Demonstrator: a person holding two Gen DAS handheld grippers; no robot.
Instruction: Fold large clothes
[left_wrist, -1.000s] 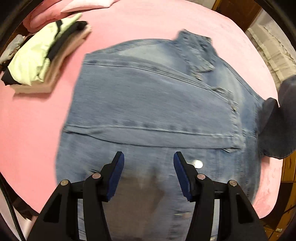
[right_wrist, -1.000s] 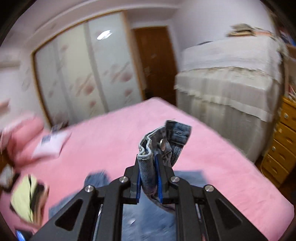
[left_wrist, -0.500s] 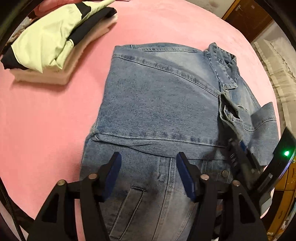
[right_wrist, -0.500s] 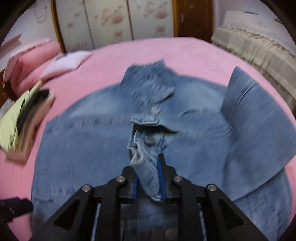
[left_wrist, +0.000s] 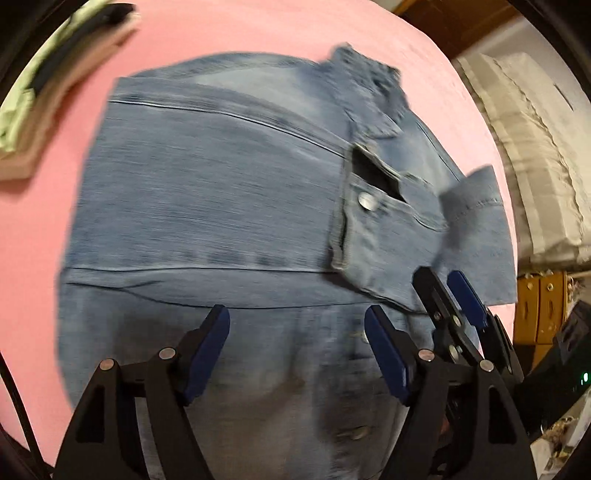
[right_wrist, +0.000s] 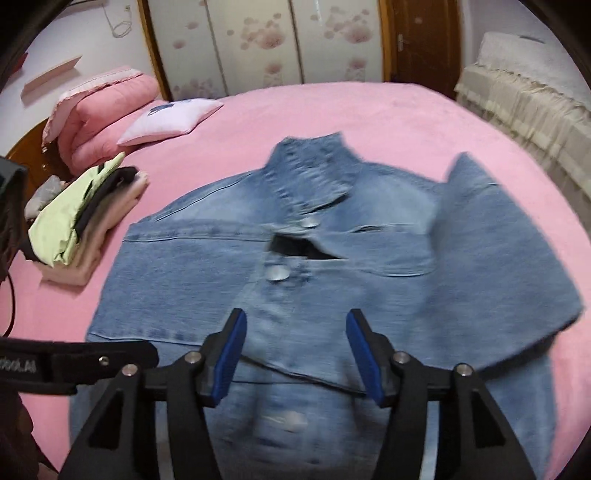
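A blue denim jacket (left_wrist: 207, 206) (right_wrist: 332, 280) lies spread front-up on the pink bed (right_wrist: 369, 118), collar toward the far side, metal buttons showing along the placket. My left gripper (left_wrist: 295, 328) hovers over the jacket's lower part; its jaws are opening and nothing is between them. My right gripper (right_wrist: 293, 339) is over the placket near the front edge, jaws opening, no cloth between the blue pads. In the left wrist view the right gripper (left_wrist: 448, 291) shows at the right, just below the folded-over chest flap.
A stack of folded clothes (right_wrist: 85, 218) (left_wrist: 48, 77) with a pale green garment on top sits left of the jacket. Pink bedding (right_wrist: 99, 110) and a small pillow (right_wrist: 173, 118) lie at the bed's far left. A covered cabinet (right_wrist: 528, 103) stands right; wardrobe doors (right_wrist: 258, 40) behind.
My right gripper came down from high above the bed, laid the jacket's front edge on the jacket and let it go. The left gripper widened and shifted slightly over the jacket.
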